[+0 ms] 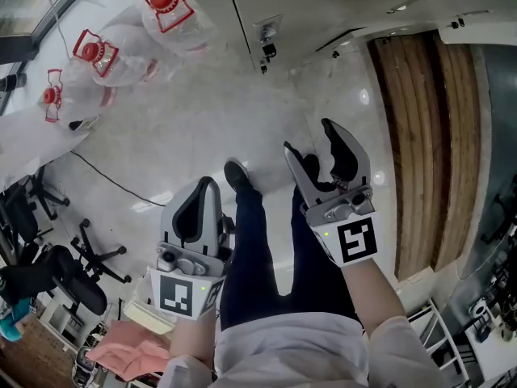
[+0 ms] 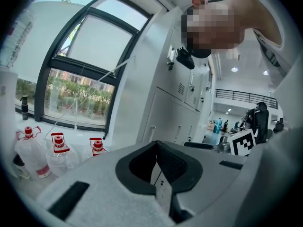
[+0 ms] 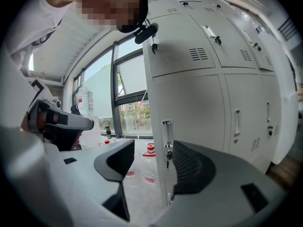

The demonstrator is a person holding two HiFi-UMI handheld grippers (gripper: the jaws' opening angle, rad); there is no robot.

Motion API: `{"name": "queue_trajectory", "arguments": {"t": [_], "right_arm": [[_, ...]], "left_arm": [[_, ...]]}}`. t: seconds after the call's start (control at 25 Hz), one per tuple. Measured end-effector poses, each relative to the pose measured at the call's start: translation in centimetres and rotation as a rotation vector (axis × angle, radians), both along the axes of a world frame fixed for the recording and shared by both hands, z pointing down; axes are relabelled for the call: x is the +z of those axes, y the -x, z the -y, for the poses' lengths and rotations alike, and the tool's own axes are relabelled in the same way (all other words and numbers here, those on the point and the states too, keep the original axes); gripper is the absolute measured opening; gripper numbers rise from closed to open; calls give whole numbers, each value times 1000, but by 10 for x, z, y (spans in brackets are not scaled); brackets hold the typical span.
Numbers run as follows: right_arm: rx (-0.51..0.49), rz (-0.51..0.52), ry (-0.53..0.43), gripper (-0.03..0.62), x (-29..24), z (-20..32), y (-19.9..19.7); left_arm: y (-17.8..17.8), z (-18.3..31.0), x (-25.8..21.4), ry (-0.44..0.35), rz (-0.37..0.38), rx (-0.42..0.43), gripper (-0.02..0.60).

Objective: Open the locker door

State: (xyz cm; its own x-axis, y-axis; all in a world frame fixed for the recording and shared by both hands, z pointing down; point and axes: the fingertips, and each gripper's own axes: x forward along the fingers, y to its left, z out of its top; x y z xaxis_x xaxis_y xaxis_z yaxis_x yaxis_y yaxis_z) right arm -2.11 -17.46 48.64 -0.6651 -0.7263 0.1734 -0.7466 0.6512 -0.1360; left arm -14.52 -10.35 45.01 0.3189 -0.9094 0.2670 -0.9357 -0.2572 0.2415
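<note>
Glossy pale floor (image 1: 202,120) fills the centre, with water bottles (image 1: 121,51) at upper left and white lockers (image 1: 339,6) along the top. The left gripper (image 1: 200,191) has its jaws together; the right gripper (image 1: 311,137) has them apart and empty.

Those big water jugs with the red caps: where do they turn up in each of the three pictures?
Head view: the jugs lie at the top left, seen from above.
Left claw view: the jugs stand at the lower left, under the window.
Right claw view: the jugs sit low in the centre, just left of the lockers' corner.
Shared landmark: the pale lockers, which are beside the jugs in every view.
</note>
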Motion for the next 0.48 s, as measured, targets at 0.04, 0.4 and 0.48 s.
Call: {"name": "queue_trajectory", "arguments": {"t": [0.04,0.4,0.48], "right_arm": [[-1,-3,-6,233,1,4,3],[-20,-28,-35,232,14,44,35],[-22,-39,-27,232,19,52,40]], "left_arm": [[3,0,1,2,1,-7,2],[24,-6,7,14,0,-30,2],[29,-8,7,21,1,-34,2]]}}
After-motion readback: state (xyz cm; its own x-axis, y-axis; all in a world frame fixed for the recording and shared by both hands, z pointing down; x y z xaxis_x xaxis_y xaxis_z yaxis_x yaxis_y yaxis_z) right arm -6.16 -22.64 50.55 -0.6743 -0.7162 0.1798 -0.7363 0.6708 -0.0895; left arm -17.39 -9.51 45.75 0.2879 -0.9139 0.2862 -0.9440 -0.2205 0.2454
